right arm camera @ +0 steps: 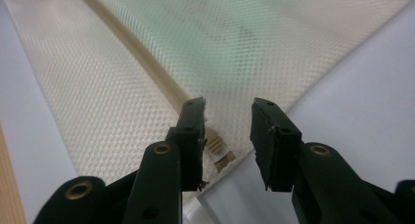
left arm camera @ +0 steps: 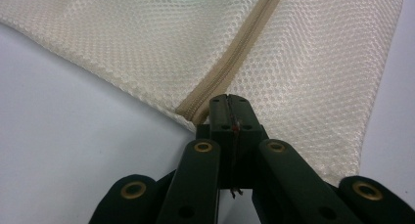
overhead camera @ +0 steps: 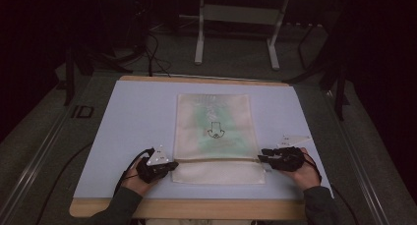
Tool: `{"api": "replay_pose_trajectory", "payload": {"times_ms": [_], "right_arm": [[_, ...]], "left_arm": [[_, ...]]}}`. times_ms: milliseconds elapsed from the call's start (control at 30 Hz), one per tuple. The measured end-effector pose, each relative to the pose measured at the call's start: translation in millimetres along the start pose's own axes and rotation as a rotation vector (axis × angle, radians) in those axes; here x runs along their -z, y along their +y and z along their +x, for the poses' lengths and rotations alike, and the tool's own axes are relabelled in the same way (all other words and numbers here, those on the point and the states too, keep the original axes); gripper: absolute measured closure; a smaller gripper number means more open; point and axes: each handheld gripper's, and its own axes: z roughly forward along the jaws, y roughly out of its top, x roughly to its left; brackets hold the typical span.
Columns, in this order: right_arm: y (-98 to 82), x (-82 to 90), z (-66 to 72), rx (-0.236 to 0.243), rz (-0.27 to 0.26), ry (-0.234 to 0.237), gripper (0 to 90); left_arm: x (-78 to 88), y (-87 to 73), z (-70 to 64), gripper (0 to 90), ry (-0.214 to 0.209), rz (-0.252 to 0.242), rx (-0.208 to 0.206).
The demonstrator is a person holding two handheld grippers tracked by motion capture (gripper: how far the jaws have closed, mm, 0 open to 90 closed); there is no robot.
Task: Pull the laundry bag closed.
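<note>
A cream mesh bag (overhead camera: 214, 112) lies flat on the pale blue mat (overhead camera: 133, 126), with something green and a black arrow mark (overhead camera: 215, 130) showing through it. Its tan zipper (overhead camera: 216, 160) runs across near the front end. My left gripper (overhead camera: 174, 164) sits at the zipper's left end; in the left gripper view the gripper (left arm camera: 227, 99) is shut on the bag's edge (left arm camera: 147, 62) where the zipper (left arm camera: 235, 57) ends. My right gripper (overhead camera: 263, 154) is at the right end. In the right gripper view it (right arm camera: 227, 106) stands open, the zipper pull (right arm camera: 215, 146) lying loose beside one jaw.
The mat covers a wooden table whose front edge (overhead camera: 196, 209) shows below the hands. Beyond the table's far edge stand the white legs of a frame (overhead camera: 199, 38), with cables on the dark floor (overhead camera: 152, 53). Bare mat lies on both sides of the bag.
</note>
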Motion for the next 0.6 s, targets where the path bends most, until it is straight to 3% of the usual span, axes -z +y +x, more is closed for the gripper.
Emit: {"api": "replay_pose_trajectory", "payload": {"times_ms": [167,600], "right_arm": [[-2.0,5.7,-2.5,-0.028,-0.037,-0.013,63.3],[-13.2,10.2,-7.7,-0.095,-0.062,-0.058,60.1]], "left_arm": [[0.0,0.0,0.1,89.2,0.000,-0.001,0.008],[0.1,1.6,-0.8,89.1,0.007,0.008,0.000]]}}
